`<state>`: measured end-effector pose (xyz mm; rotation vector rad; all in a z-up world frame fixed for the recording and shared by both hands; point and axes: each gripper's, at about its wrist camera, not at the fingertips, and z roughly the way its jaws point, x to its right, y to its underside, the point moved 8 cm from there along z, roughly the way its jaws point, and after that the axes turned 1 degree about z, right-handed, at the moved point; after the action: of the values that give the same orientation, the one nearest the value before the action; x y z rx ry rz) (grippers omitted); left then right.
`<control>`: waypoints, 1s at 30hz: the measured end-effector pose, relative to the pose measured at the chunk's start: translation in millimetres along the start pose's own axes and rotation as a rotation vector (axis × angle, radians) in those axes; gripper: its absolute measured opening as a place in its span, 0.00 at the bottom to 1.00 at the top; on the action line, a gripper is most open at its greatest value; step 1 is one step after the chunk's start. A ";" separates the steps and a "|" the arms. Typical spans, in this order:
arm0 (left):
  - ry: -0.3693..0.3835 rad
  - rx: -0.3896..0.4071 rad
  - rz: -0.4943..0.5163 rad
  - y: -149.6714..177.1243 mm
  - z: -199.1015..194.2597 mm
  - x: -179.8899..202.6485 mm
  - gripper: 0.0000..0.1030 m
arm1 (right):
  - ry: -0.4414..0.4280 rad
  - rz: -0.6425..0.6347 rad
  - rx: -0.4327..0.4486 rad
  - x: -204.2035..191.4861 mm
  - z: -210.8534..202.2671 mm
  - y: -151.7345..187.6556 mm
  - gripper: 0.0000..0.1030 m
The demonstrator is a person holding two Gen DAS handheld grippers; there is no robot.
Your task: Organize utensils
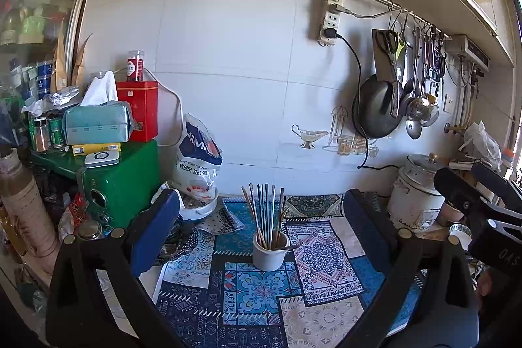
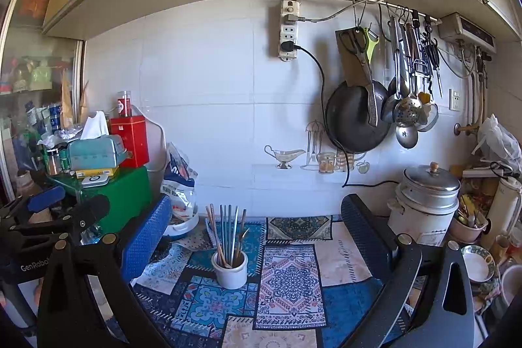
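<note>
Both grippers hang wide and empty, left gripper and right gripper, over the patterned mat; white cup of chopsticks stands mid-mat, clear room all round.

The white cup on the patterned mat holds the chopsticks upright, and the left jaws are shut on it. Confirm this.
One part is wrong. The white cup does stand on the patterned mat holding the chopsticks, but the left gripper has its jaws wide open, clear of the cup. The left wrist view shows it.
</note>
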<state>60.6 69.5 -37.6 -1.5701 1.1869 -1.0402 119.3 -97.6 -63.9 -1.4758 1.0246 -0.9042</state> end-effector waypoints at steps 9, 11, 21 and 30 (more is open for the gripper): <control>0.006 -0.014 0.004 3.8 6.1 2.9 0.99 | 0.006 -0.009 -0.020 -0.4 4.9 4.8 1.00; 0.008 -0.017 0.005 4.3 7.4 3.9 0.99 | 0.005 -0.009 -0.021 0.2 5.5 5.0 1.00; 0.011 -0.015 0.019 3.5 8.4 9.8 0.99 | 0.010 0.020 -0.038 7.8 10.5 9.2 1.00; 0.016 -0.025 0.025 4.2 11.3 12.7 0.99 | 0.004 0.036 -0.051 7.6 13.4 13.2 1.00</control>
<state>72.7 58.2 -43.2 -1.5646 1.2314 -1.0275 132.7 -101.1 -78.7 -1.4939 1.0812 -0.8607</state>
